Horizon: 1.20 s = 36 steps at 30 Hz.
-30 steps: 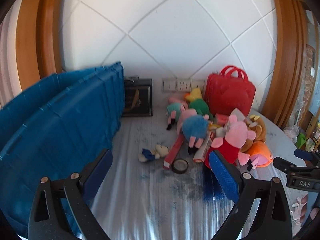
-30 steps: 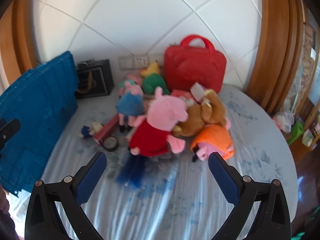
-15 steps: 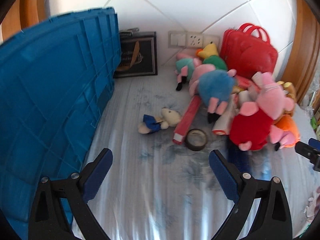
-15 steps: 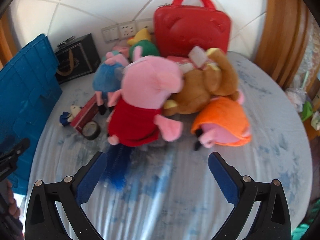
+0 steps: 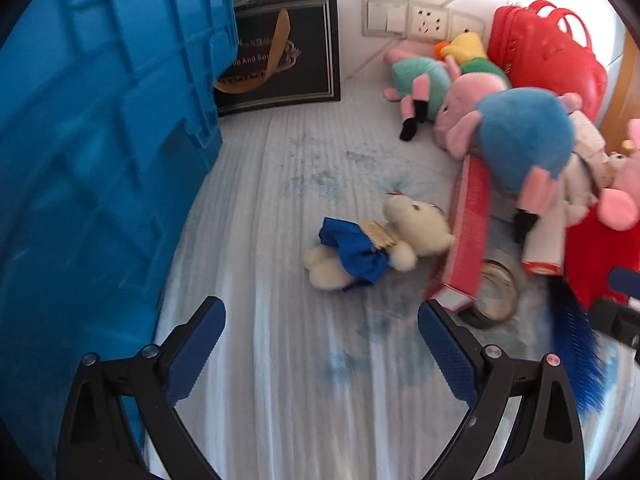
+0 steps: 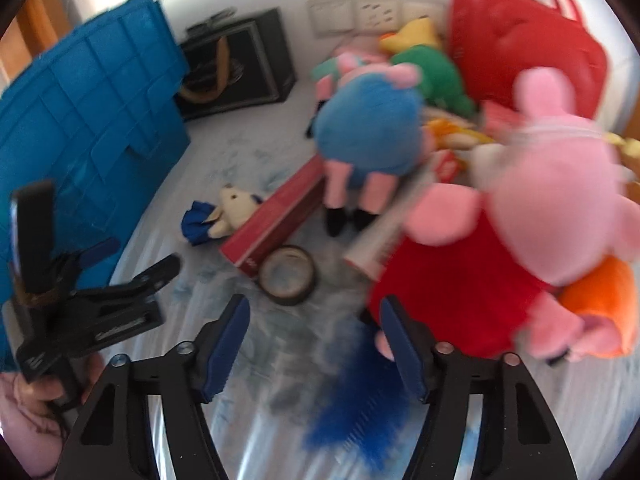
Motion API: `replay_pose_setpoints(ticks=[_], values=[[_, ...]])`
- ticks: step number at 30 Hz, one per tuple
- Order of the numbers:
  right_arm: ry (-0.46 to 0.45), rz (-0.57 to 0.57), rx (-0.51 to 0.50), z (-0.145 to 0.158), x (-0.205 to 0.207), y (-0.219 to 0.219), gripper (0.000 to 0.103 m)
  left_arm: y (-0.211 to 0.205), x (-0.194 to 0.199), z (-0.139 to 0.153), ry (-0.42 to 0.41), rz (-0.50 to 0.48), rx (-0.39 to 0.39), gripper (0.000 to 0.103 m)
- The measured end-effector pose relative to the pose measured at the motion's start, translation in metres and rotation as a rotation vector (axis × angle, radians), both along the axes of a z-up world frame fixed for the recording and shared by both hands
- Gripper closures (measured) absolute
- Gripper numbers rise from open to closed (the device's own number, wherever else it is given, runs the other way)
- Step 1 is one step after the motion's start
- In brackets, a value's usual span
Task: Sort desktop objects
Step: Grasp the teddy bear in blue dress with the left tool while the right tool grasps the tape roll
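Observation:
A small cream bear in a blue dress (image 5: 368,240) lies on the pale cloth just ahead of my left gripper (image 5: 322,320), which is open and holds nothing. My right gripper (image 6: 314,312) has its jaws closing, and the pads press on nothing. A blue bristly brush (image 6: 360,408) lies on the cloth under its fingers. A tape roll (image 6: 288,276) sits just beyond its tips, beside a long red box (image 6: 276,220). A pink pig plush in a red dress (image 6: 540,200) lies against the right finger's outer side.
A big blue crate (image 5: 100,160) walls off the left. At the back stand a black box (image 5: 280,48) and a red case (image 5: 552,52). Several more plush toys (image 5: 520,140) pile up on the right. A hand holds the left gripper (image 6: 80,280) at the right wrist view's left edge.
Both grippers have dropped and tipped down towards the cloth and toys. The right gripper's jaws have narrowed from wide open. The left jaws stay wide.

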State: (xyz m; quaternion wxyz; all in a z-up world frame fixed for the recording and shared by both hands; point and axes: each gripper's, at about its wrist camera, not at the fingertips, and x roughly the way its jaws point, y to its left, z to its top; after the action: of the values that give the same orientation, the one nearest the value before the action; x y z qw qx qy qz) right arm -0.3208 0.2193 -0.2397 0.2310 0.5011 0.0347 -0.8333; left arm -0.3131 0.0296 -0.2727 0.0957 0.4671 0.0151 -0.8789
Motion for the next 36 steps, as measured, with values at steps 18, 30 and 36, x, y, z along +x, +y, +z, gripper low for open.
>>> replay_pose_setpoints(ticks=[18,30,36], values=[[-0.086,0.058,0.024,-0.071,-0.037,-0.043,0.043,-0.001,-0.053,-0.045,0.004,-0.072,0.080,0.072],[-0.100,0.056,0.031,-0.072,-0.030,-0.023,0.073,0.021,0.021,-0.041,-0.105,-0.014,0.172,0.086],[-0.094,0.060,0.009,-0.063,-0.021,-0.013,0.059,0.026,0.042,-0.018,-0.107,0.008,0.137,0.086]])
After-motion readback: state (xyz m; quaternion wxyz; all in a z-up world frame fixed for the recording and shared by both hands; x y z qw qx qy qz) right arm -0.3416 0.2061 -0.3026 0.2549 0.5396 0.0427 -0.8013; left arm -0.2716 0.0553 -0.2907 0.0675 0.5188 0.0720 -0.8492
